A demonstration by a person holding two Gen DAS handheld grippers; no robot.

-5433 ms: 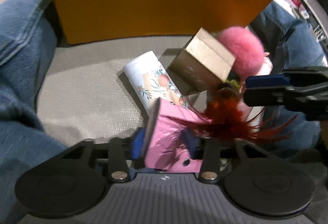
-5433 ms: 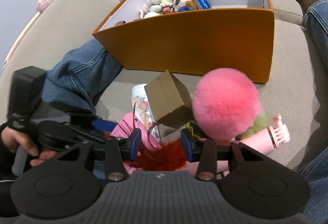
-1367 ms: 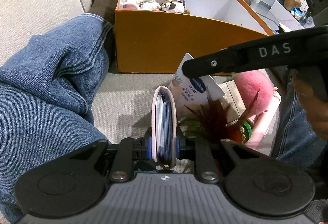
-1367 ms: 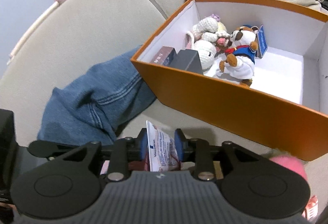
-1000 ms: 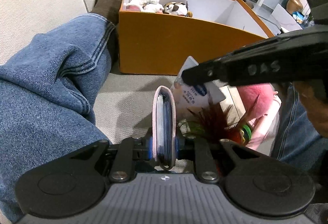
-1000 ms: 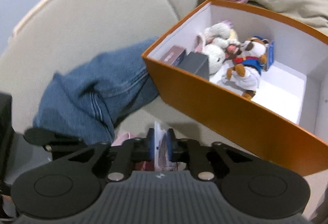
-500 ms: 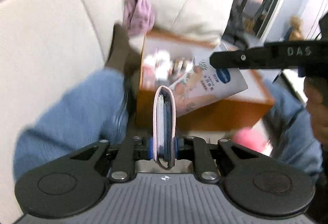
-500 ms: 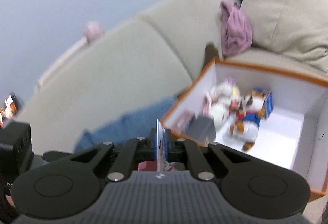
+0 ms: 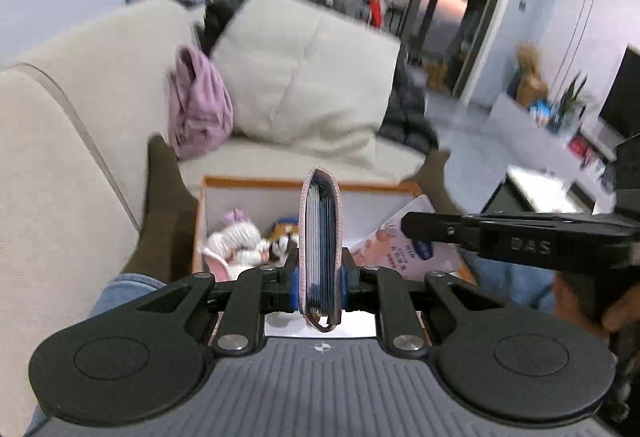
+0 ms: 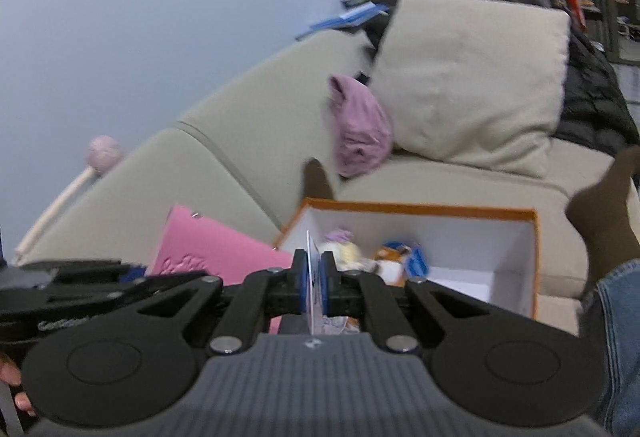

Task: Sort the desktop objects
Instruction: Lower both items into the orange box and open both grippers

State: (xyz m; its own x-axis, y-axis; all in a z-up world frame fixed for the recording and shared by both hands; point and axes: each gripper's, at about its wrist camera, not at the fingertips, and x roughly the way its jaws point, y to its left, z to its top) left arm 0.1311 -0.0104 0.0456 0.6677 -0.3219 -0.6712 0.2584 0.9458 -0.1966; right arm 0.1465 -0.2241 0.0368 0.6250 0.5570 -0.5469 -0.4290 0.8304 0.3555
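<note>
Both tools loaded: left tool (image 9: pixel 320 277) pinches pink card wallet (image 9: pixel 319 249) upright, right tool (image 10: pixel 315 285) clamps flat floral packet (image 10: pixel 313 277) edge-on, orange box (image 10: pixel 534 277) lying ahead and below both, so drop forward-down.

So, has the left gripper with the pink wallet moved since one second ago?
Yes. The left gripper, shut on the pink wallet, rose: the orange box, earlier high in its view, now sits low behind the fingers.
</note>
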